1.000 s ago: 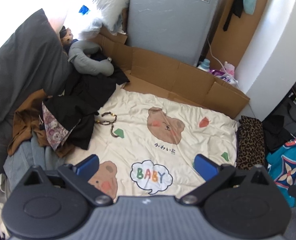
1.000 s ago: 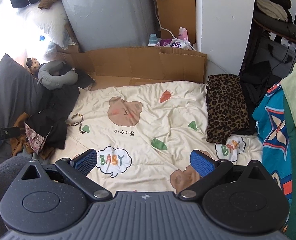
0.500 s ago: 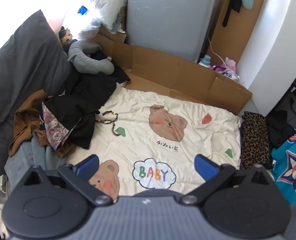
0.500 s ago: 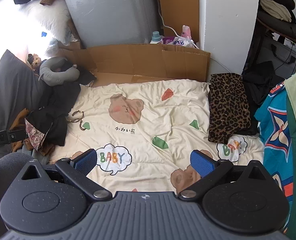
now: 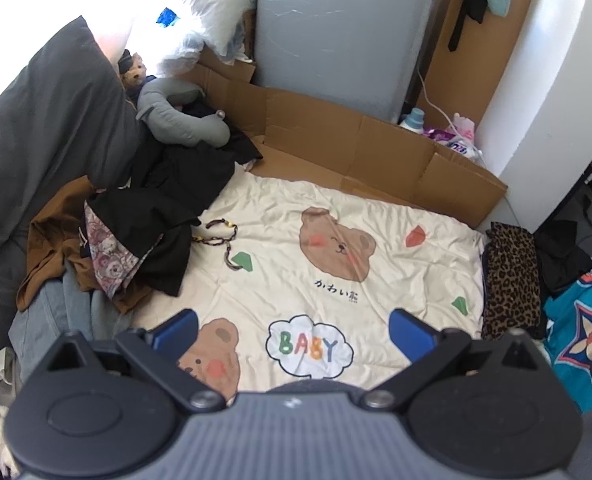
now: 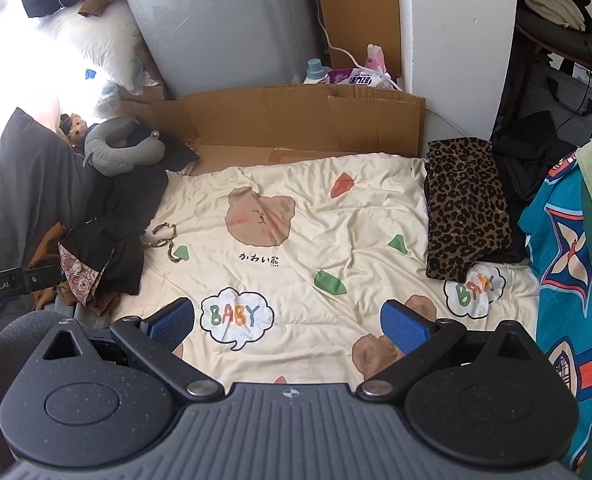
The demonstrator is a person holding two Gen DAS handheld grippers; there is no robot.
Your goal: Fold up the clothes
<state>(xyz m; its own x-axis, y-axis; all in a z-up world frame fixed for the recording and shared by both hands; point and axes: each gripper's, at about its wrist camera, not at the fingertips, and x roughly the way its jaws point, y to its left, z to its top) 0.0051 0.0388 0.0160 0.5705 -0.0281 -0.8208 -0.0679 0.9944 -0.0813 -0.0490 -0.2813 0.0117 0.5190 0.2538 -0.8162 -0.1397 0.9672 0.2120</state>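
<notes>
Both the left gripper [image 5: 294, 326] and the right gripper [image 6: 288, 318] hover with jaws spread wide and nothing between them, above the cream bear-print blanket [image 6: 296, 248]. The unfolded clothes pile [image 5: 136, 224] lies heaped at the blanket's left edge, its rough length running from near to far toward the grey neck pillow [image 5: 180, 122]. The likely risk: the garments are tangled, so one pinch may drag up several layers, and the beaded cord [image 5: 220, 236] just beside the pile could snag. The folded leopard-print garment [image 6: 465, 208] lies at the right edge, long axis pointing away toward the cardboard [image 6: 296, 120]
</notes>
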